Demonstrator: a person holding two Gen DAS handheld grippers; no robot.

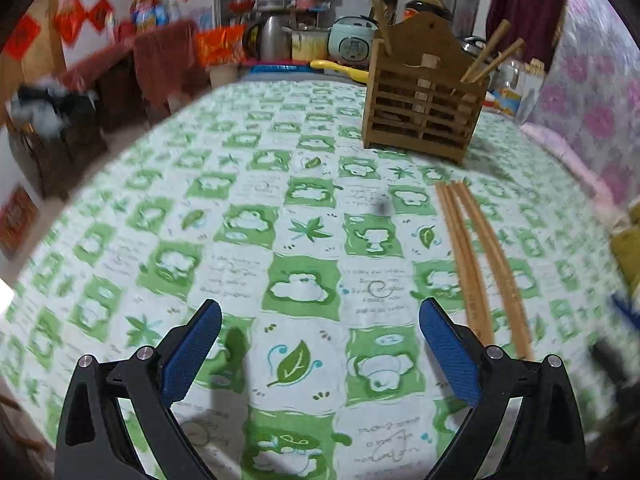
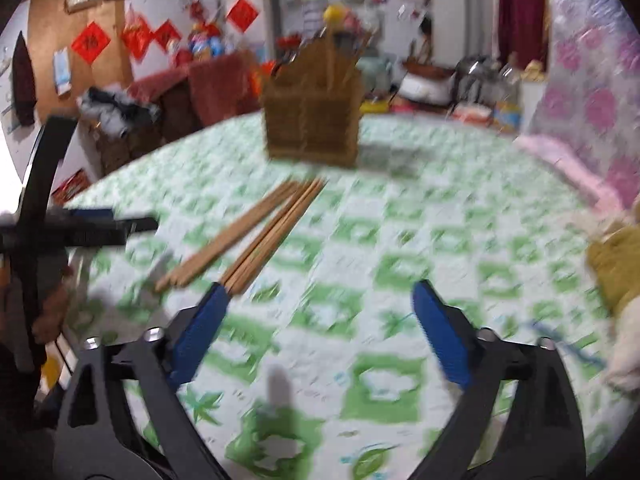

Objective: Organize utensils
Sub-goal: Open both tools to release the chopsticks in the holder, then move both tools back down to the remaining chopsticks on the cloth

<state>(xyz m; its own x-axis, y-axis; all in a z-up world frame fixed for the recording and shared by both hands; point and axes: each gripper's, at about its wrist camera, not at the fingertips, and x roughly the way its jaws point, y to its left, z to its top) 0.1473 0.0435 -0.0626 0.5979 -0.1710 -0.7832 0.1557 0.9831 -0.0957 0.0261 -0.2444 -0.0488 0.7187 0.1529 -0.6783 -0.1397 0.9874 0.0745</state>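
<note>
Lying loose on the green-and-white checked tablecloth [image 1: 256,184], a small bundle of wooden chopsticks [image 1: 480,264] stretches toward the wooden slatted holder [image 1: 420,108], their far tips just short of its base and not touching it. The holder stands upright on the table with several more chopsticks [image 1: 492,54] leaning out of its top. The left gripper [image 1: 320,348] hangs over bare cloth with its blue pads spread wide and nothing between them; the chopsticks lie just outside its right pad. The right gripper [image 2: 320,332] is likewise spread and empty, and the near ends of the chopsticks [image 2: 256,240] sit right at the tip of its left pad, though blur makes it impossible to tell whether they touch. The left wrist view is the sharper one and shows the holder's slats, a rice cooker [image 1: 354,42], a kettle [image 1: 272,38] and a dark bottle with a yellow cap [image 1: 428,0] behind it at the table's far edge. The right wrist view is smeared, yet it alone shows the left gripper [image 2: 92,224] from the side at the picture's left edge, with part of the hand [image 2: 52,312] below it, and a yellow stuffed thing [image 2: 616,268] on the right. Pink floral fabric [image 1: 592,92] borders the table on the right, while a broad stretch of cloth lies open left of the chopsticks and in front of the holder.
</note>
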